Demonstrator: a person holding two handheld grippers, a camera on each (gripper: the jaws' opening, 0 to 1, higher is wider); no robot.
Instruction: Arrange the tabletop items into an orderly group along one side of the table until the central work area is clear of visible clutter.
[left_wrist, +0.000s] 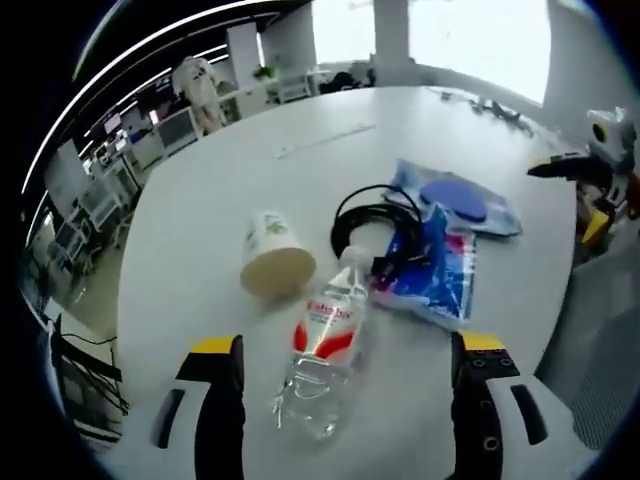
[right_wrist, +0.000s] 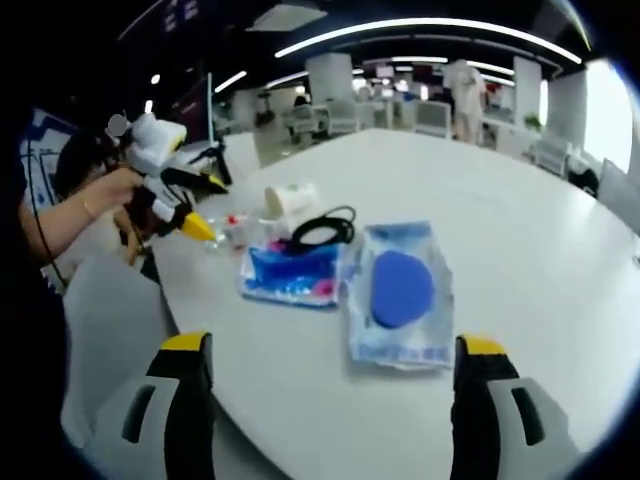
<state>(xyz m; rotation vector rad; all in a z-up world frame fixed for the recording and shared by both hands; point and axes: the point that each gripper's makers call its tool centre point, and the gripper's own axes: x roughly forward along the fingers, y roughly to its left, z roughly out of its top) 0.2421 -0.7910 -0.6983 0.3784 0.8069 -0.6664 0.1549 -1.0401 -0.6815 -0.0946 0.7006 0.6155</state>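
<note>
Left gripper view: left gripper low over the white tabletop, jaws wide, holding nothing. Between the jaws, a clear bottle with a red label, on its side, cap pointing away. Just past it to the left, a paper cup also on its side, open mouth facing the camera, touching or nearly touching the bottle's neck. Right of the cup, a black cable coiled, lying partly on a blue pouch. Beyond that, overlapping it, a clear bag with a round blue pad inside. Far right, at the tabletop edge, the right gripper, yellow-tipped.

Right gripper view: right gripper near the tabletop edge, jaws wide, holding nothing. Straight ahead, the bag with the blue pad, flat. Just left of it, touching, the pouch, with the cable on its far edge. Behind those, the cup and the bottle, small and partly hidden. Far left, the left gripper in a hand, yellow tips pointing toward the bottle.

All items clustered together on the tabletop.
</note>
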